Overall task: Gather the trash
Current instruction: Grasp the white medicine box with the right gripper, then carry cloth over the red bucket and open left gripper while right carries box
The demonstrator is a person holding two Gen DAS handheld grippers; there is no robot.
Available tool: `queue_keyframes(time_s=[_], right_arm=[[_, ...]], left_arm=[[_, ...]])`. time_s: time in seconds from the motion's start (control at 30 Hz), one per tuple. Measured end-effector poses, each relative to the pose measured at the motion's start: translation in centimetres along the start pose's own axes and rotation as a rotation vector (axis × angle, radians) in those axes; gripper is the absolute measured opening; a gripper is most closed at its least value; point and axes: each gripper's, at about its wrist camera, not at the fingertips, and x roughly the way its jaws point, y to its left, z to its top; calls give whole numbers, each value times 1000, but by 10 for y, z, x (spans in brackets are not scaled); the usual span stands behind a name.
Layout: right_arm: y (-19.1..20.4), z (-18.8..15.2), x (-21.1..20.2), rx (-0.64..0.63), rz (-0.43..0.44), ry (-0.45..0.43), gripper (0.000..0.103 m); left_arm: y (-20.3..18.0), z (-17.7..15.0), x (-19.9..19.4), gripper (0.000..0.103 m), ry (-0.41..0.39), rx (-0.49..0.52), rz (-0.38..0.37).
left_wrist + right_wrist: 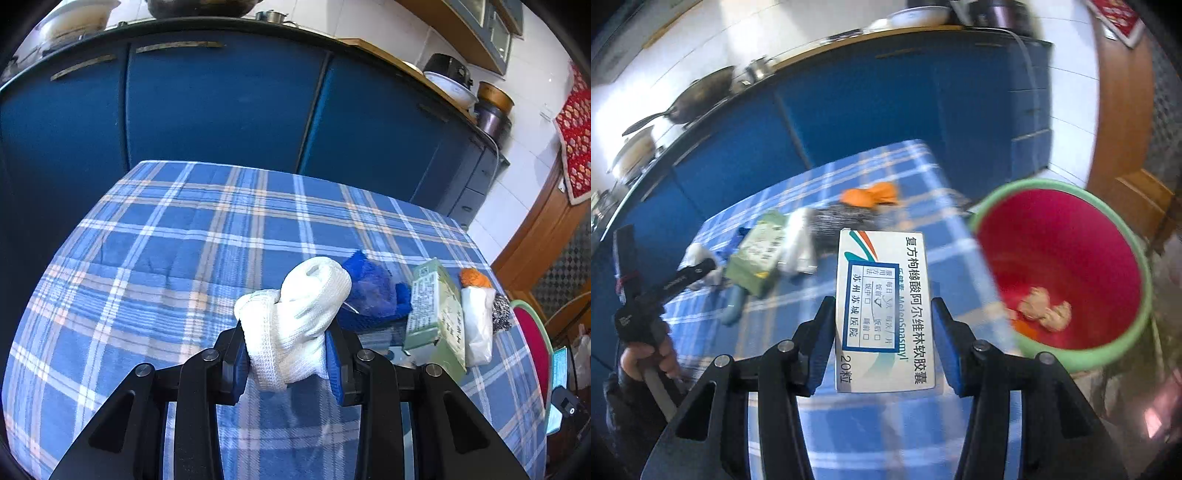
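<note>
My left gripper (286, 354) is shut on a crumpled white cloth (295, 317) and holds it above the plaid tablecloth (166, 258). My right gripper (882, 339) is shut on a white medicine box (882, 310) with Chinese print, held just left of a red bin with a green rim (1060, 273). The bin holds crumpled paper (1045, 308). On the table lie a green box (436, 310), a blue cloth (373, 291), a white bag (476, 325), a steel scourer (500, 314) and orange peel (474, 277).
Blue kitchen cabinets (221, 103) stand behind the table, with pots and bowls on the counter. The bin (532, 339) stands off the table's right edge. A wooden door frame (1123, 110) is at the right. The left gripper's handle and hand (646, 306) show at the left.
</note>
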Motion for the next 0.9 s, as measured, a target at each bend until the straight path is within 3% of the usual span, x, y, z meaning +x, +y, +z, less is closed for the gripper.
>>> queue_keyframes(time_s=[0.33, 0.6, 0.9], right_arm=[[-53, -5, -28, 106, -37, -60, 54], [-81, -6, -34, 156, -37, -72, 54], [-110, -7, -46, 211, -26, -121, 54]], left_arm=[[-22, -3, -23, 35, -34, 73, 16], [-67, -3, -60, 35, -45, 154, -121], [-144, -15, -69, 35, 3, 265, -252]])
